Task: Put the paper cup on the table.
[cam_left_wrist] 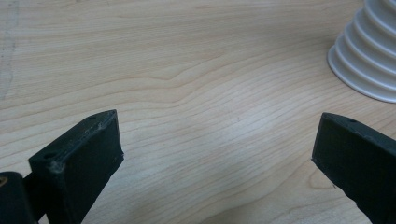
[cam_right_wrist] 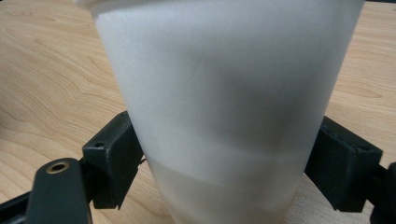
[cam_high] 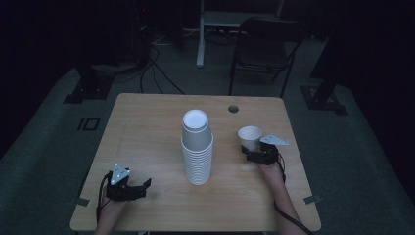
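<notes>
Nearest the table's (cam_high: pixel 147 137) front edge, left of the cup stack (cam_high: pixel 197 149), the left claw (cam_high: pixel 139 188) sat with jaws spread wide over bare wood, holding nothing. Right of the stack and a little farther back, the right claw (cam_high: pixel 250 152) had its jaws against a single white cup (cam_high: pixel 250 137), standing upright on the table.

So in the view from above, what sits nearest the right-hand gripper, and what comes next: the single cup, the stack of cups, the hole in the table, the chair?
1. Single cup, between the right gripper's jaws.
2. Hole in the table, toward the far edge.
3. Stack of cups, mid-table; close to the hole's rank.
4. Chair, beyond the table.
</notes>
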`<state>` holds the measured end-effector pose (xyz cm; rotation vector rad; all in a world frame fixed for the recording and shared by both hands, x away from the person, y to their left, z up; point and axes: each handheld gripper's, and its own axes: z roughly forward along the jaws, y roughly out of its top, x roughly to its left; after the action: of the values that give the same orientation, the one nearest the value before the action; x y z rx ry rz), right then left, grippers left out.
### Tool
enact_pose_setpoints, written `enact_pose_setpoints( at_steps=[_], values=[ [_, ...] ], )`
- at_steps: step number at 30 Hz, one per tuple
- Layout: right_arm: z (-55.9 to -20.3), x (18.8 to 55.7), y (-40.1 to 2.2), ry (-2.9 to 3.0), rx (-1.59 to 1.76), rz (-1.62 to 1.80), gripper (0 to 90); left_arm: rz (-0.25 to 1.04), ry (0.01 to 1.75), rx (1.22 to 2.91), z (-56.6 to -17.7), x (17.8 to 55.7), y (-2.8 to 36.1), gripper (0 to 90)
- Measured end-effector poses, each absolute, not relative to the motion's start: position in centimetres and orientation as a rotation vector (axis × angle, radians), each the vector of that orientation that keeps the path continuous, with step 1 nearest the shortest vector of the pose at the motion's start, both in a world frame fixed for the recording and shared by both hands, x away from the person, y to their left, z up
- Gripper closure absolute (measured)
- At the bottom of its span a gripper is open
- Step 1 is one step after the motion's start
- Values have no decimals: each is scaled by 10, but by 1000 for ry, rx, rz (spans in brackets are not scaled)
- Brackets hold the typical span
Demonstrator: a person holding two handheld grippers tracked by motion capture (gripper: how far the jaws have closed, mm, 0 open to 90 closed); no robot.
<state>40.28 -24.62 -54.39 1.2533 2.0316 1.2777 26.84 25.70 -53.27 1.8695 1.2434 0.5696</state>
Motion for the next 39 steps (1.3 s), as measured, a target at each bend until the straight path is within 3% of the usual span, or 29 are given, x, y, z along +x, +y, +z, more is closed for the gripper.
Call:
enact_pose_setpoints(
  at_steps=[9,39],
  values=[
    [-546,402,-243,2054,1255,1195,113,572,1242,1868,-534,268,257,20],
    [-546,358,-278,2098,1262,1285,106,592,1312,1828,-537,268,273,21]
  ],
)
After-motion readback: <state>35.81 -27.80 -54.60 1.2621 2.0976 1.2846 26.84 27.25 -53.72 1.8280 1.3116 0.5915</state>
